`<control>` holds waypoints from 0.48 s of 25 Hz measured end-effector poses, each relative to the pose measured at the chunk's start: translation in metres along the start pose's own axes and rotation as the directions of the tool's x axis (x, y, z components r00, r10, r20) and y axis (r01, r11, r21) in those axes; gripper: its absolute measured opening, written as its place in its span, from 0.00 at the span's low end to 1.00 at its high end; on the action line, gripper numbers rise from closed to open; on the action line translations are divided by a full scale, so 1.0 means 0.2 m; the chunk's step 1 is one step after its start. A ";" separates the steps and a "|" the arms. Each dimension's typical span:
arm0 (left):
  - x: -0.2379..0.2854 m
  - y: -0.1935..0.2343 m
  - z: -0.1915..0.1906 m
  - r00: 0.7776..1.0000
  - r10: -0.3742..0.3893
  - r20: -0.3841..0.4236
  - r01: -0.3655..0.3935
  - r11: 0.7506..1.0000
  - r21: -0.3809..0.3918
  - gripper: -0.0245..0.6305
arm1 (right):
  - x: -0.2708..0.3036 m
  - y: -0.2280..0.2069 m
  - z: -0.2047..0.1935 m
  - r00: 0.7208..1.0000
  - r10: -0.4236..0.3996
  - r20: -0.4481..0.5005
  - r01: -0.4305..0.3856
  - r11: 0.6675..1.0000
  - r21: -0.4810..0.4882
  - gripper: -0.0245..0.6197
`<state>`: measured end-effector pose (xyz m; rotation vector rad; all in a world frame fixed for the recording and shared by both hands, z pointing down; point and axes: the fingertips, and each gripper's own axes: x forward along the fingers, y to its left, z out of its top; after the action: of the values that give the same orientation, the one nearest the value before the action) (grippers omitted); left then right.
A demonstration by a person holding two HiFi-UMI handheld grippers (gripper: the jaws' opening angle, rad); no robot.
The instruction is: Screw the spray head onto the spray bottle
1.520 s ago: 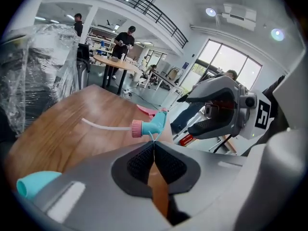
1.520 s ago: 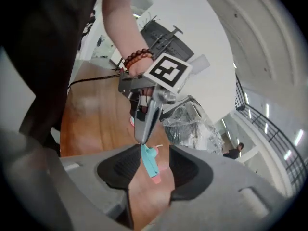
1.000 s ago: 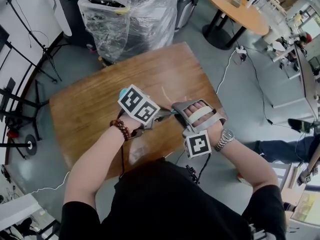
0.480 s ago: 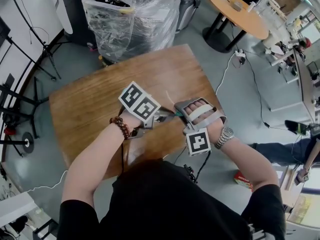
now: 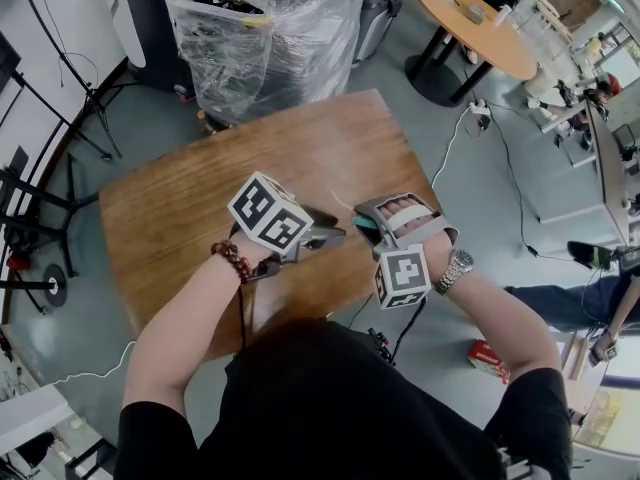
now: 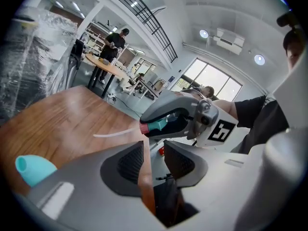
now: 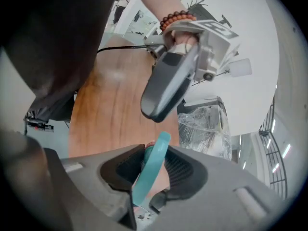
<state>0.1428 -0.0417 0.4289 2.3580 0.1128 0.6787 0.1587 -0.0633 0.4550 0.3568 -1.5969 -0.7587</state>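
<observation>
You're gripping teal spray head (image 7: 152,167) in right gripper (image 7: 155,154), jaws just closing on thin edge: twisting loose possible. Left gripper (image 6: 155,150) jaws just opening, empty; dip tube (image 6: 115,133) trailing toward 9 o'clock, snagging.

Clock read from the centre of the wooden table (image 5: 170,218), head view. Tabletop from 8 through 12 to 3 o'clock: open wood, free passage. The person's forearms (image 5: 190,318) cross the near edge at 5 to 7. Beyond the far edge at 12, a film-wrapped stack (image 5: 265,38) stands near; round table (image 5: 480,23) well apart between 1 and 2; stand legs (image 5: 45,193) at 9. Left gripper view: teal rounded thing (image 6: 32,170) on the wood at 8 o'clock
</observation>
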 end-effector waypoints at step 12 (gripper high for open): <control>-0.35 0.16 -0.20 0.953 0.282 0.113 -0.302 0.917 0.259 0.33 | -0.03 -0.04 -0.05 0.987 0.150 0.061 -0.161 0.937 0.311 0.23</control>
<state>0.0594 -0.0611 0.4444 2.6959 -0.1970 0.7559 0.1689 -0.0681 0.4456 0.4424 -1.7620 -0.3886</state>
